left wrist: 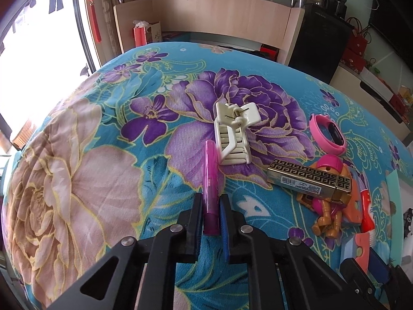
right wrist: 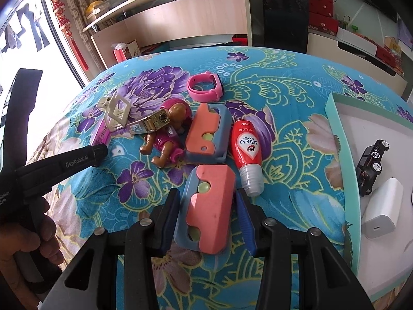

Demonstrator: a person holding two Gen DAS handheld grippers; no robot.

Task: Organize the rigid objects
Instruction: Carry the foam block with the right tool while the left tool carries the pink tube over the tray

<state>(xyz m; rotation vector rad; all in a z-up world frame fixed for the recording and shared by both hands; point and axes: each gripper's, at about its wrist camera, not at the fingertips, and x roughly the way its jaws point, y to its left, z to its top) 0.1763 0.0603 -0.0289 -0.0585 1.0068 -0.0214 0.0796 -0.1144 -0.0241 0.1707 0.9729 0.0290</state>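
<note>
The left gripper (left wrist: 211,206) pinched the magenta pen (left wrist: 210,180) lengthwise, while the half-open right gripper (right wrist: 206,206) straddled the orange-and-blue block (right wrist: 206,209) at lower centre.

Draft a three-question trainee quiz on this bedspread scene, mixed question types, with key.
1. True or false: the left gripper is closed on the translucent pink plastic pen.
2. Which item sits between the right gripper fingers: A) red squeeze bottle, B) pink-and-blue plastic block, C) pink wristband?
3. Fill in: inside the mint-rimmed white tray are a white charger and a black toy ____.

Key: 1 true; 2 B; 3 car.
</note>
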